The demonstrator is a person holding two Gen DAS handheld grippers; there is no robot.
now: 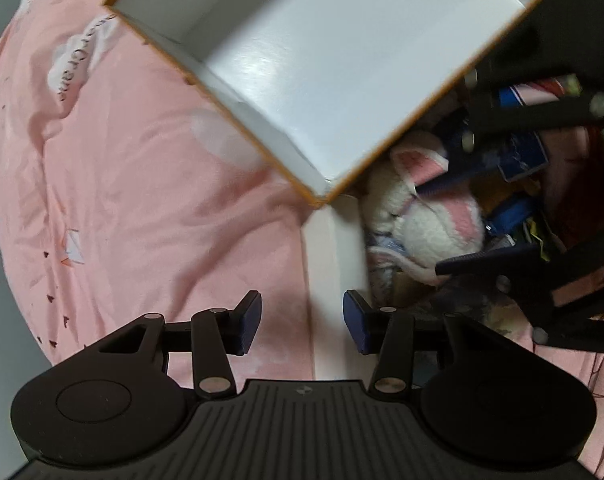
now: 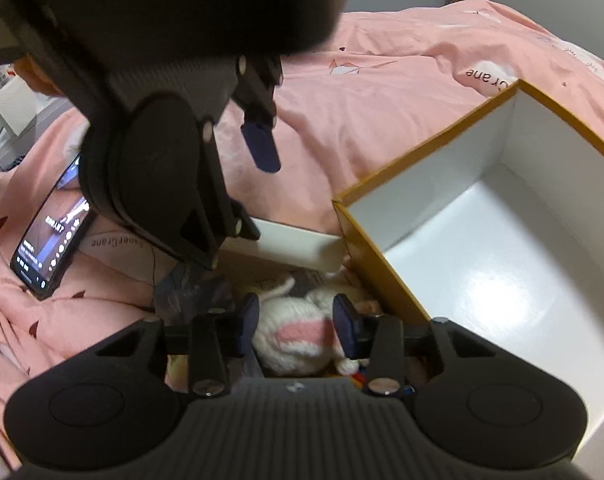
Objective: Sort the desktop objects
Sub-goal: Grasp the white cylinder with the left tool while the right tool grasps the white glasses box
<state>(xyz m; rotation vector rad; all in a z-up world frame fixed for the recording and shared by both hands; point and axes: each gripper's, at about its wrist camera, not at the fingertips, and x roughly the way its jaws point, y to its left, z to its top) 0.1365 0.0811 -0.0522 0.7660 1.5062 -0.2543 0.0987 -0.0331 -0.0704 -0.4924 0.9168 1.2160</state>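
A white and pink knitted plush toy (image 2: pixel 290 344) lies in a cluttered white-walled box (image 2: pixel 294 246). My right gripper (image 2: pixel 296 328) is down in that box, its blue pads pressed against the toy's two sides. In the left wrist view the same toy (image 1: pixel 434 228) lies between the right gripper's black fingers (image 1: pixel 474 260). My left gripper (image 1: pixel 302 322) is open and holds nothing. It hovers over the cluttered box's white wall (image 1: pixel 330 264) and the pink bedding. An empty white box with an orange rim (image 1: pixel 342 80) stands just beyond.
Everything rests on a rumpled pink bed cover (image 1: pixel 142 200). The cluttered box also holds blue packets (image 1: pixel 518 156) and other small things. A phone (image 2: pixel 52 240) with a lit screen lies on the cover to the left. The empty box (image 2: pixel 482 280) sits right of the plush.
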